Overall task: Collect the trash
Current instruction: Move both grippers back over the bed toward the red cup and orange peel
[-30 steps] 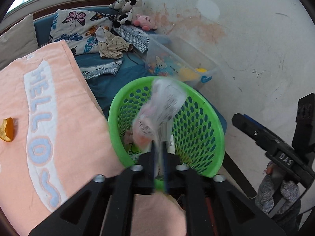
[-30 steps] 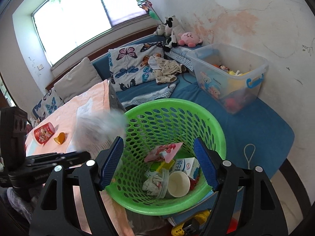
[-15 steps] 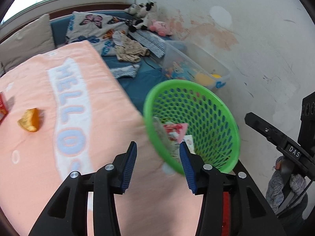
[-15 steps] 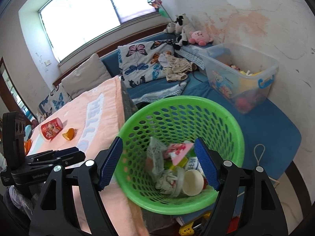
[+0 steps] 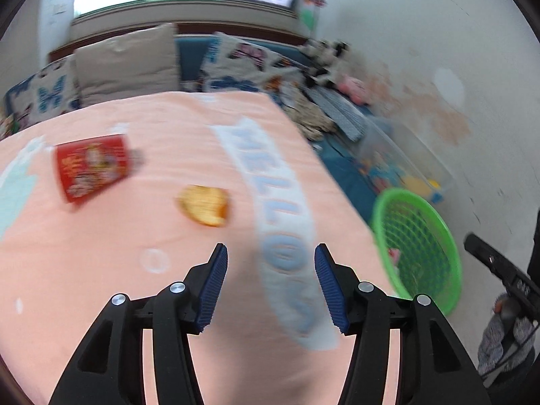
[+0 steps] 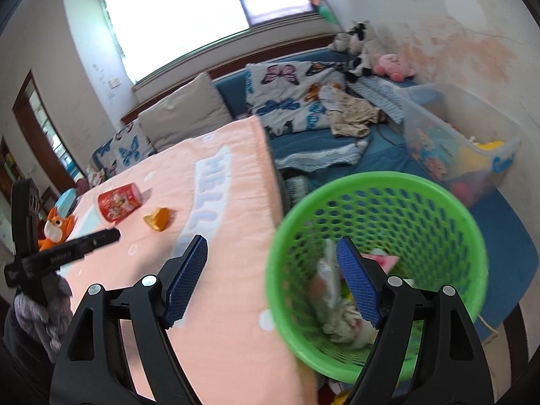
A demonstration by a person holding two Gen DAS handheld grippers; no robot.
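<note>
A green perforated basket [image 6: 438, 199] stands beside the table's right edge and holds a crumpled wrapper [image 6: 325, 280] and other trash. It also shows in the left wrist view [image 5: 449, 233]. On the pink "HELLO" cloth [image 5: 101, 253] lie an orange peel piece [image 5: 205, 205] and a red can [image 5: 91, 167] on its side; both also show in the right wrist view, the peel [image 6: 157, 218] and the can [image 6: 118, 201]. My left gripper [image 5: 271, 283] is open and empty over the cloth, just short of the peel. My right gripper [image 6: 271, 278] is open and empty at the basket's near rim.
A clear plastic bin of toys [image 6: 462, 145] sits behind the basket on a blue mat. Cushions, clothes and plush toys [image 6: 393, 64] line the back. An orange plush [image 6: 55, 227] lies at the table's left end. The wall is close on the right.
My left gripper opened and dropped the wrapper into the basket, then swung left over the cloth towards the peel and can. My right gripper shifted left, still open.
</note>
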